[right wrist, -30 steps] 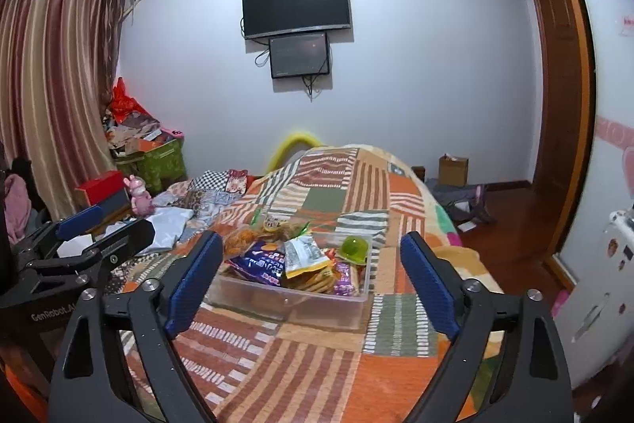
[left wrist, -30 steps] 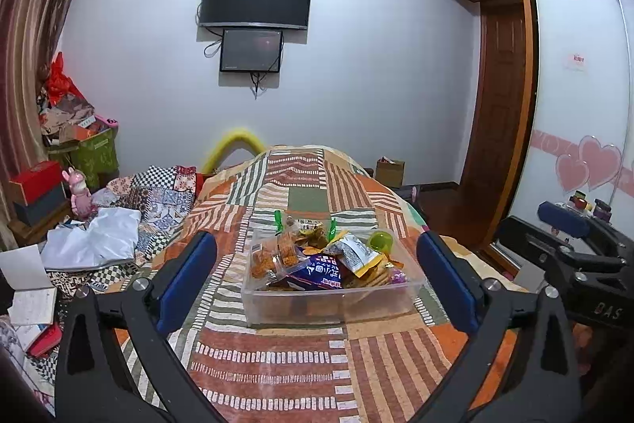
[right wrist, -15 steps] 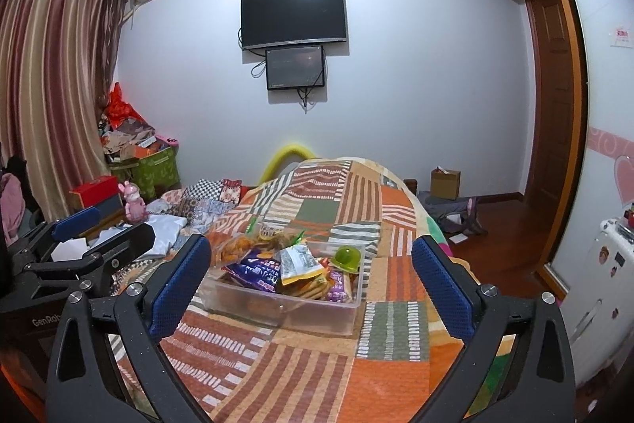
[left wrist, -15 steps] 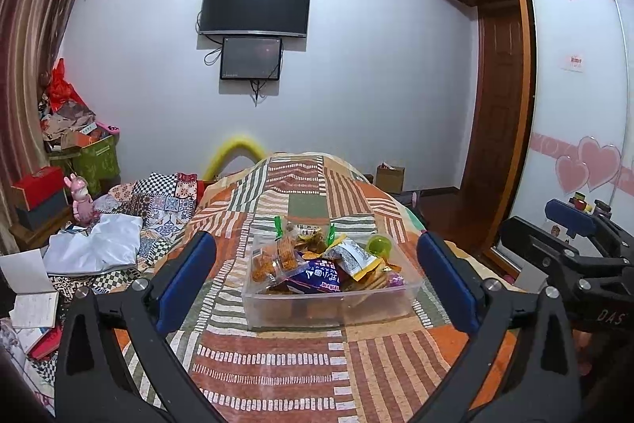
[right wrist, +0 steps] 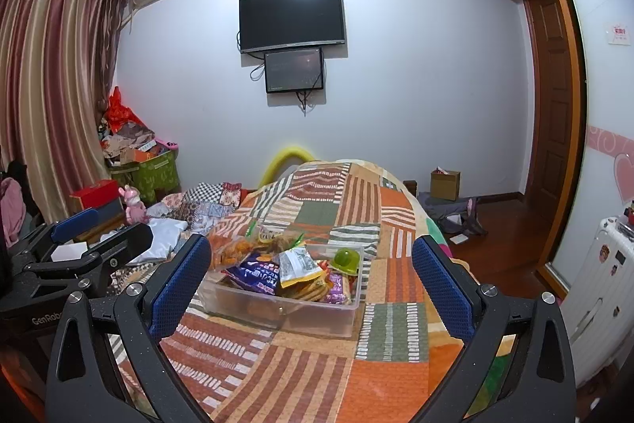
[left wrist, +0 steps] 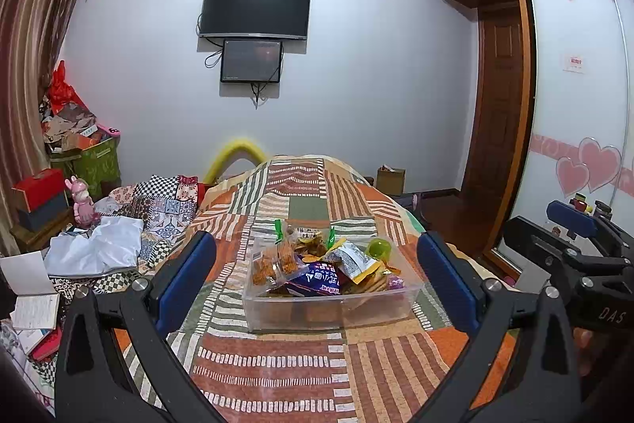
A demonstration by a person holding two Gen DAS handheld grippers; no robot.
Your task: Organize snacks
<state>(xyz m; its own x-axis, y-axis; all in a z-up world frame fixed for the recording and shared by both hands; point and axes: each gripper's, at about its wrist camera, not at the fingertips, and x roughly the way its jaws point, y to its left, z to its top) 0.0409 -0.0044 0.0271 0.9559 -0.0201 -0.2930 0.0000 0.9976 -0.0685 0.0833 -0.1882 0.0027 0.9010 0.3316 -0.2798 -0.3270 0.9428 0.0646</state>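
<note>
A clear plastic box (left wrist: 329,316) full of snack packets stands on the patchwork bed cover (left wrist: 301,367). On top lie a dark blue packet (left wrist: 317,278), a white and yellow packet (left wrist: 350,260), orange snack bags (left wrist: 273,262) and a green jelly cup (left wrist: 378,248). The box also shows in the right wrist view (right wrist: 285,316). My left gripper (left wrist: 317,280) is open and empty, held back from the box. My right gripper (right wrist: 311,284) is open and empty, also short of the box, and it shows at the right edge of the left wrist view (left wrist: 570,236).
Crumpled clothes and bedding (left wrist: 95,252) lie left of the bed, with a pink toy (left wrist: 81,201), boxes and papers. A white suitcase (right wrist: 594,304) stands at the right. The bed's right edge drops to a wooden floor (right wrist: 503,236). A TV (left wrist: 255,8) hangs on the far wall.
Both grippers have drawn back and tilted slightly, so the box sits a little lower and farther between the fingers. The right gripper's fingers have opened wider. The snacks have not moved.
</note>
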